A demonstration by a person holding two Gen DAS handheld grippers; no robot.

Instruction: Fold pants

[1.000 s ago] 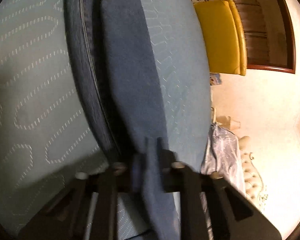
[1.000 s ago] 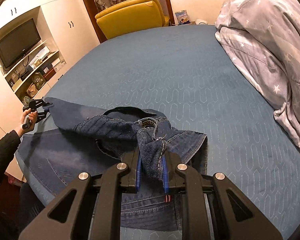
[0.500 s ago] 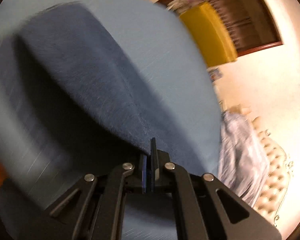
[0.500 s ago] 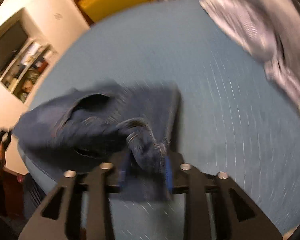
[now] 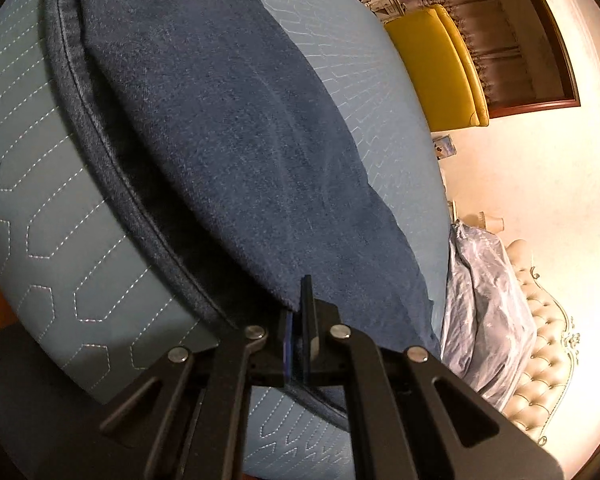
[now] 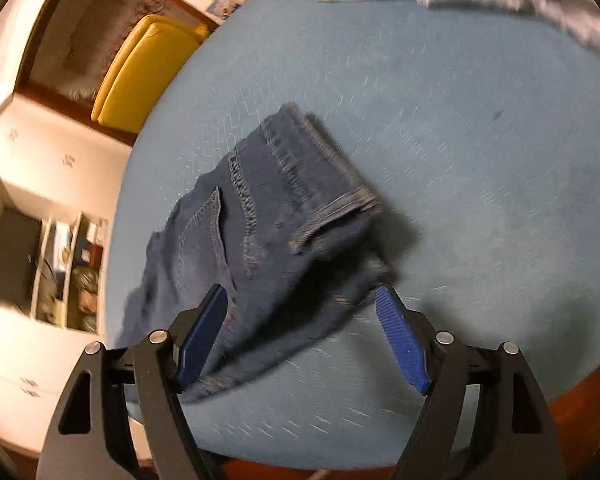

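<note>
Jeans (image 6: 268,240) lie on the blue bedspread (image 6: 460,160); right gripper (image 6: 304,336), jaws just opened wide, straddles them loosely; left gripper (image 5: 298,312) pinches a leg's edge.

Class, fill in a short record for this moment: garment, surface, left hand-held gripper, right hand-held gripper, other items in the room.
Garment: dark blue jeans, partly folded
Surface: blue quilted bed cover
Left hand-held gripper: shut on the jeans' hem
Right hand-held gripper: jaws have just been opening, jeans between them, pads not pressing
Other items: yellow armchair, pale star-print duvet
</note>
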